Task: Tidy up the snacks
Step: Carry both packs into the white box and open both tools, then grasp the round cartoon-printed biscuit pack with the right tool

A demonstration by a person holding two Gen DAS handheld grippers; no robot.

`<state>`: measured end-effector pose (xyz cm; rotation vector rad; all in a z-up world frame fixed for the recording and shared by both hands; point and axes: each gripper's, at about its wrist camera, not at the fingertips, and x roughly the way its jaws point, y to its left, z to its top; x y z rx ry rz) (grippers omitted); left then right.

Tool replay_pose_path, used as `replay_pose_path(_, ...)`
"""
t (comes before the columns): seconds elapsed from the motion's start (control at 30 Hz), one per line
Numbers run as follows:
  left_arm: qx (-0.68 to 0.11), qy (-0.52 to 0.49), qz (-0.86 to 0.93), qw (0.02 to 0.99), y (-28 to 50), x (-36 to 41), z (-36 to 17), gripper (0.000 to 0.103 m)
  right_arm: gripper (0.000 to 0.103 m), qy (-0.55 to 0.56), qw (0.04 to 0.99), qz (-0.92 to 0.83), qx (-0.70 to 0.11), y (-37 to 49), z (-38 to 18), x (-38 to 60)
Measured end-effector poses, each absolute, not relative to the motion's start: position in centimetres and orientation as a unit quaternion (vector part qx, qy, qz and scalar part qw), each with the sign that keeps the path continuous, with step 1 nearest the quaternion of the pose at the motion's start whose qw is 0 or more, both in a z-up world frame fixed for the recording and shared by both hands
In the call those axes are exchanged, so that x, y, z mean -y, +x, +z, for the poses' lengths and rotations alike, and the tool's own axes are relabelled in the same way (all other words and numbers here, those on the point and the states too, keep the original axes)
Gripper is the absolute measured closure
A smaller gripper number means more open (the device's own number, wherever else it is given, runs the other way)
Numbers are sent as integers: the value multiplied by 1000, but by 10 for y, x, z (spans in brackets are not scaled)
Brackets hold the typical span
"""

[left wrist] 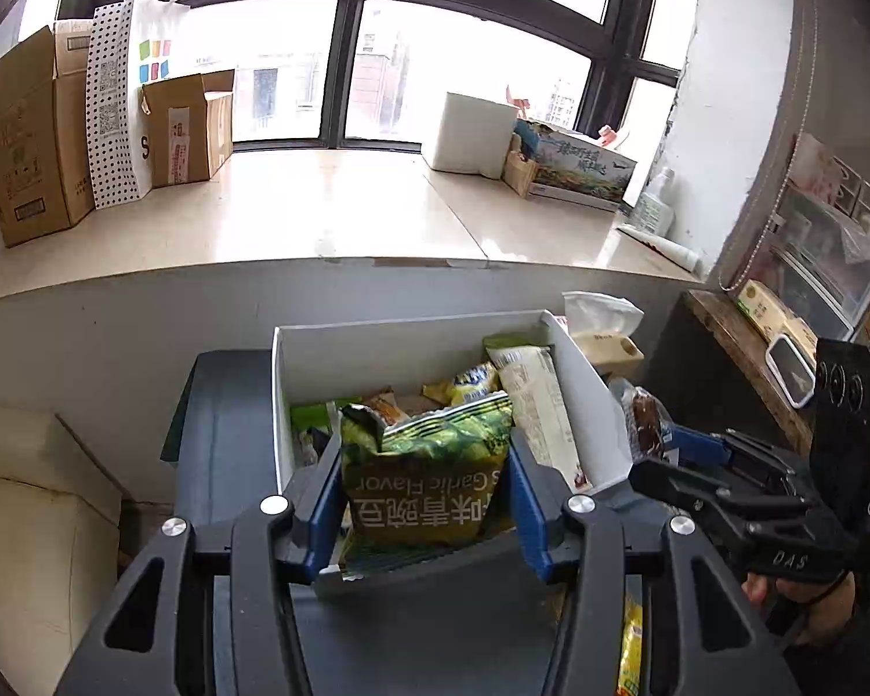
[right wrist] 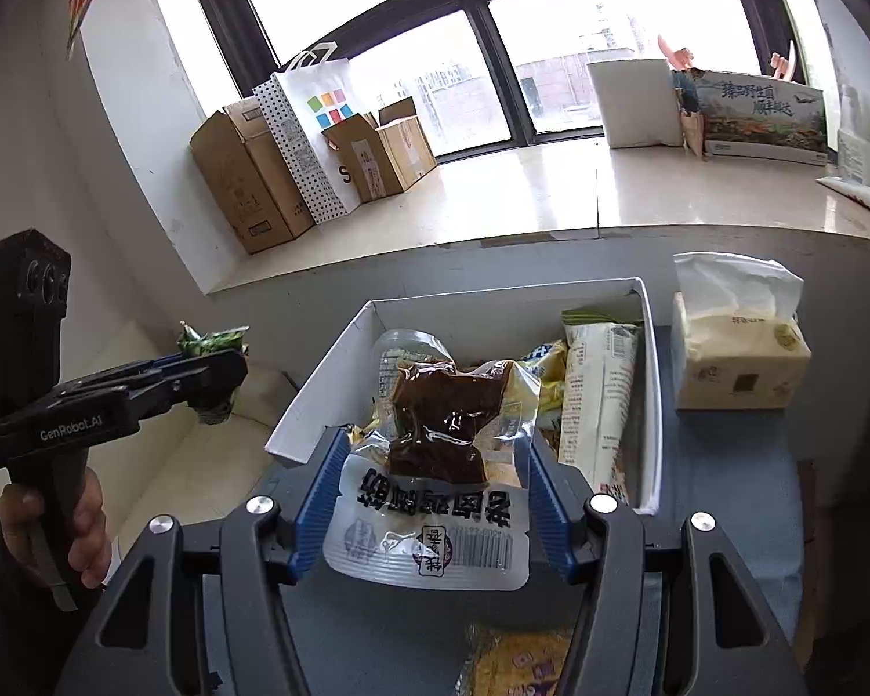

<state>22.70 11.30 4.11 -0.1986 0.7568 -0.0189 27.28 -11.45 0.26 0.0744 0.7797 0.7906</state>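
An open white box [left wrist: 377, 342] on a dark table holds several snack packets, among them a long white one [left wrist: 539, 406]. My left gripper [left wrist: 426, 487] is shut on a green garlic-flavour pea bag [left wrist: 435, 441], which hangs over the box's near end. In the right wrist view that left gripper [right wrist: 220, 371] is lifted left of the box [right wrist: 493, 301] with the green bag [right wrist: 211, 342]. My right gripper [right wrist: 435, 464] is shut on a clear packet of brown food [right wrist: 441, 423], above the box's near edge. The right gripper [left wrist: 667, 446] shows at the box's right side.
A tissue pack [right wrist: 736, 348] stands right of the box. A yellow snack packet [right wrist: 522, 661] lies on the table [left wrist: 226, 417] under my right gripper. Cardboard boxes [left wrist: 29, 133] and a printed carton [left wrist: 580, 168] sit on the window ledge. A wooden shelf [left wrist: 736, 336] is at the right.
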Motion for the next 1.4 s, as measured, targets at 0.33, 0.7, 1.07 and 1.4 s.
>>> replay_pose_path(0.33,-398,-72,20,914,312,-123,2,47,31,27,843,353,-404,337,-22,78)
replay_pose_path(0.7,-410,-78,6,909,320,-127,-20,0,0,70,858,322,-394,348,-23,106)
replay_pose_path(1.07,-375,-55,-18,925,259,-105,7,0,0,35,875,346,-336,279,14,137)
replay_pose_path(1.4,-354,-73,-57,930,154,-77,1,0,0,17,862,300,-408,210,-64,185)
